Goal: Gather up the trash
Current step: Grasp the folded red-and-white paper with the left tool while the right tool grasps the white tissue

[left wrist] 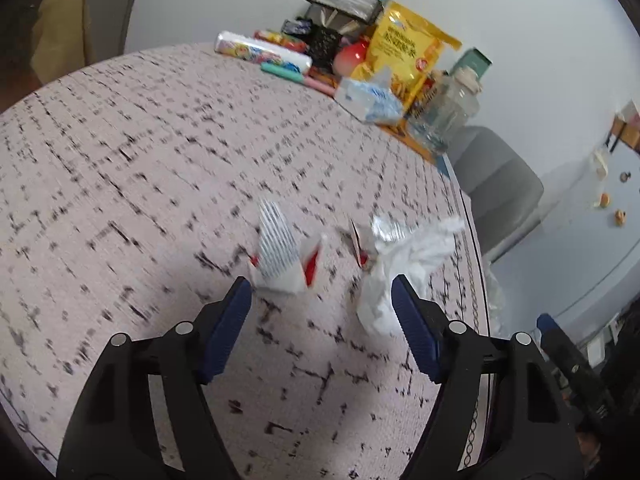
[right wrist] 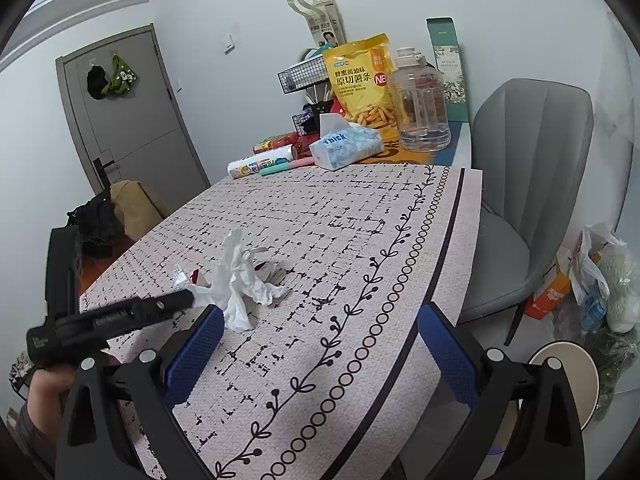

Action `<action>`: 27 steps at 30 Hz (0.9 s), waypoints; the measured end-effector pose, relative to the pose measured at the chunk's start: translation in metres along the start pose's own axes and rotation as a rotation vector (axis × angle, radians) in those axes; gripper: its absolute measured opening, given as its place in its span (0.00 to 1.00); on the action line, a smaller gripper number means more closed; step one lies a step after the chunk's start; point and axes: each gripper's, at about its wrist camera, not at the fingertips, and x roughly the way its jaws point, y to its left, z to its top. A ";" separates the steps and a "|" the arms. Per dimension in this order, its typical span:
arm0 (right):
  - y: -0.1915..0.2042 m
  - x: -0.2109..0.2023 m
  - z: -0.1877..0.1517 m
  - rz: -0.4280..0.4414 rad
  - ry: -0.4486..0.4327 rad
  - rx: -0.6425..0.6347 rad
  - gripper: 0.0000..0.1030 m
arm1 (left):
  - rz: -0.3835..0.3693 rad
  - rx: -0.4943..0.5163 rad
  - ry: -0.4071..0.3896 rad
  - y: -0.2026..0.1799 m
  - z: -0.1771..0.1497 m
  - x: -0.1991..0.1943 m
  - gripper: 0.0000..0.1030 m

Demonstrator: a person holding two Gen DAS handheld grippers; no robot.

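Note:
A crumpled white tissue lies on the patterned table mat, with a torn striped white-and-red wrapper to its left and a small silver-red wrapper scrap between them. My left gripper is open just short of them, empty, its right pad beside the tissue. In the right wrist view the tissue and a wrapper scrap lie ahead on the left, with the left gripper's black body reaching in beside them. My right gripper is open and empty above the mat's near edge.
At the table's far end stand a tissue pack, a yellow snack bag, a clear water jug, a wire rack and rolls. A grey chair stands right of the table, with trash bags and a round bin on the floor.

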 end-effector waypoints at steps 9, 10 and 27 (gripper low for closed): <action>0.004 0.011 0.004 0.014 0.010 0.013 0.93 | 0.086 0.024 0.021 0.005 0.013 0.029 0.61; 0.004 0.012 0.004 0.014 0.013 0.012 0.93 | 0.092 0.024 0.018 0.004 0.014 0.031 0.61; 0.068 0.068 0.011 0.046 0.170 -0.085 0.93 | 0.055 -0.071 -0.050 0.036 0.011 -0.011 0.14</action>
